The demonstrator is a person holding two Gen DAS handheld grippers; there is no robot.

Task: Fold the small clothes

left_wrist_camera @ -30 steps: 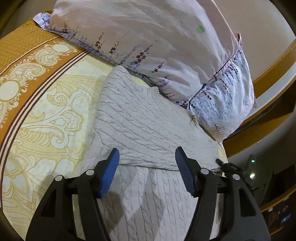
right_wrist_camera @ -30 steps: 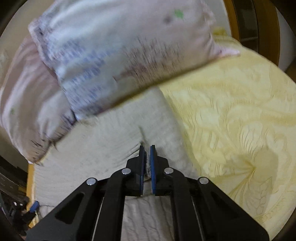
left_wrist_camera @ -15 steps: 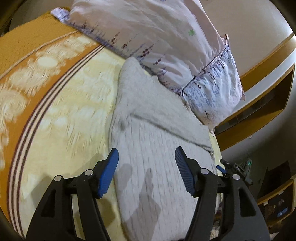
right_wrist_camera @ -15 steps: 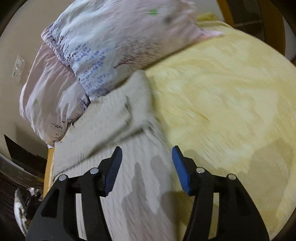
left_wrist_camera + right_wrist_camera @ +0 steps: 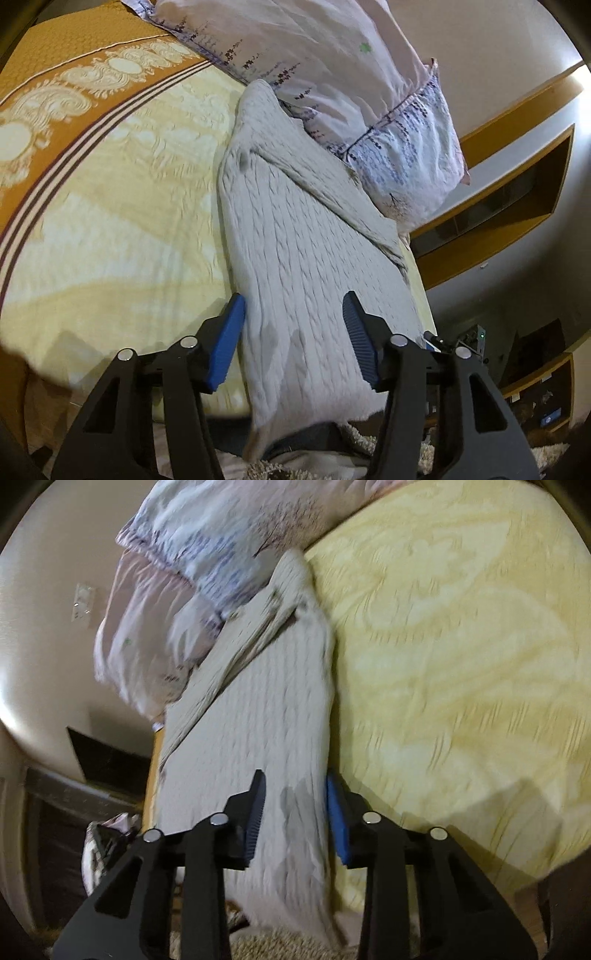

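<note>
Grey cable-knit sweater lies folded on the bed near pillows; left gripper and right gripper both released above it.

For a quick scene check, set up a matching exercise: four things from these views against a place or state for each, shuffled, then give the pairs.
1. knit sweater
2. floral pillow
3. left tool
4. bedspread

A. open, over the knit
B. yellow, with an orange patterned border
C. against the sweater's far end
D. lying lengthwise, near end over the bed edge

Pairs: 1-D, 2-C, 3-A, 4-B
</note>
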